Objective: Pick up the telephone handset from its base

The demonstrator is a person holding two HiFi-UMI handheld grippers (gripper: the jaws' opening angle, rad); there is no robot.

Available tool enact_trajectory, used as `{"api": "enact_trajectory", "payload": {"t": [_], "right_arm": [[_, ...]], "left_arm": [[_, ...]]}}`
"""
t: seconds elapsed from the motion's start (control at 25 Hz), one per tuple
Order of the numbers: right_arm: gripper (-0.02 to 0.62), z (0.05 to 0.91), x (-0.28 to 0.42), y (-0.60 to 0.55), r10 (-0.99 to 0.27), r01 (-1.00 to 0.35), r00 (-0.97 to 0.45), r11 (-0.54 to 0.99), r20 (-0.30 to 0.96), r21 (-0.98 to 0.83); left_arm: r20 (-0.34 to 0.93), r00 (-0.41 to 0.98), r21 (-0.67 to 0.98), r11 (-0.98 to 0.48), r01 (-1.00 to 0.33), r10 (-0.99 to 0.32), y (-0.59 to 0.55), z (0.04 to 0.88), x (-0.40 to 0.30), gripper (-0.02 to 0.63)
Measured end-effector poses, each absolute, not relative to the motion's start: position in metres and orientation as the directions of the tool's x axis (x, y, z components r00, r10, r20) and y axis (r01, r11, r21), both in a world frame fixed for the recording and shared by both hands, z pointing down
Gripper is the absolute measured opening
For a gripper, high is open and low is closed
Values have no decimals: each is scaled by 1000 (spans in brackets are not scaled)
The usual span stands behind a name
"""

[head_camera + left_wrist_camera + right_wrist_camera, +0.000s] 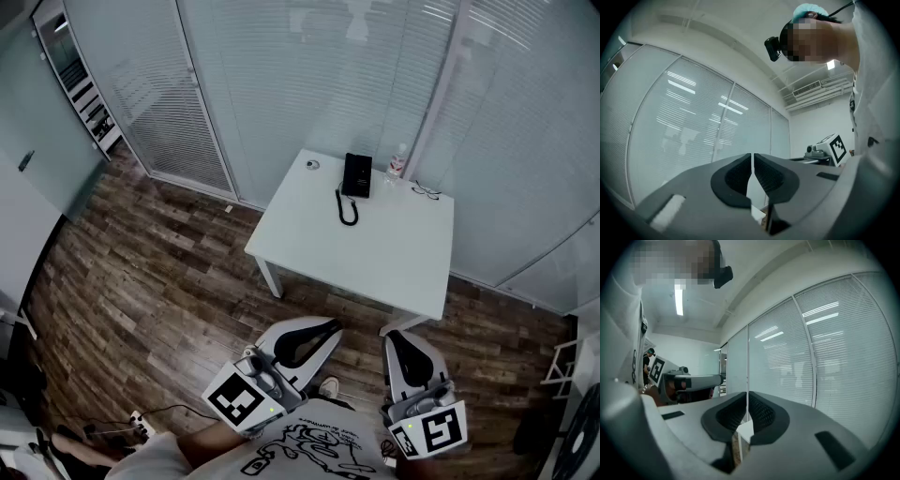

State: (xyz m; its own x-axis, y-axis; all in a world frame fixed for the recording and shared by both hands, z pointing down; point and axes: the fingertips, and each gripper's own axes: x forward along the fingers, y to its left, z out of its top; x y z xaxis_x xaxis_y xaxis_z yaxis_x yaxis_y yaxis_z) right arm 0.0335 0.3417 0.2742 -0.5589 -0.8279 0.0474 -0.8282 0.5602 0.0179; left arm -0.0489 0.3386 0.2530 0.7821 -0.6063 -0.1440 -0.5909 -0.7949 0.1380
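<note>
Two grippers: the left gripper (328,326) and the right gripper (392,337) both have their jaws pressed together, holding nothing. One telephone handset (352,174) lies on its base (364,178), well ahead of both jaws, on the single white tabletop (375,253) near one bottle (397,161).

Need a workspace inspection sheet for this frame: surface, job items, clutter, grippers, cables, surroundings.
Surface: white table, mostly bare.
Job's things: black telephone at the table's far edge, in one piece, untouched.
Clutter: bottle, glasses and a small round object near the far edge.
Grippers: left gripper and right gripper shut, empty, short of the table.
Cables: coiled phone cord on the table; floor cable at lower left.
Surroundings: wood floor, glass walls with blinds.
</note>
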Motion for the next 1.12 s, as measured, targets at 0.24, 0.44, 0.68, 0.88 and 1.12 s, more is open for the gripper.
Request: {"api": "enact_trajectory", "payload": {"t": [0.24,0.44,0.68,0.88,1.12], "right_arm": [[15,271,46,332,-830,-830,-557,558,40,14],[17,270,73,325,-829,-829,-558,558,10,-20],[17,269,104,320,-829,-829,-559,559,5,-4],[17,281,115,309,-827,-827,-562,561,23,-41],[17,284,106,284,-822,-821,-570,568,23,-50]], "left_arm": [[-139,793,136,-804,-579,-594,325,251,-30,17],[-131,804,132,-814,-566,-580,319,252,-1,17],[-133,803,152,-813,-562,-581,315,255,30,17],[-119,805,155,-812,-563,-581,312,260,39,17],[-94,798,178,-798,-575,-596,283,272,27,17]]}}
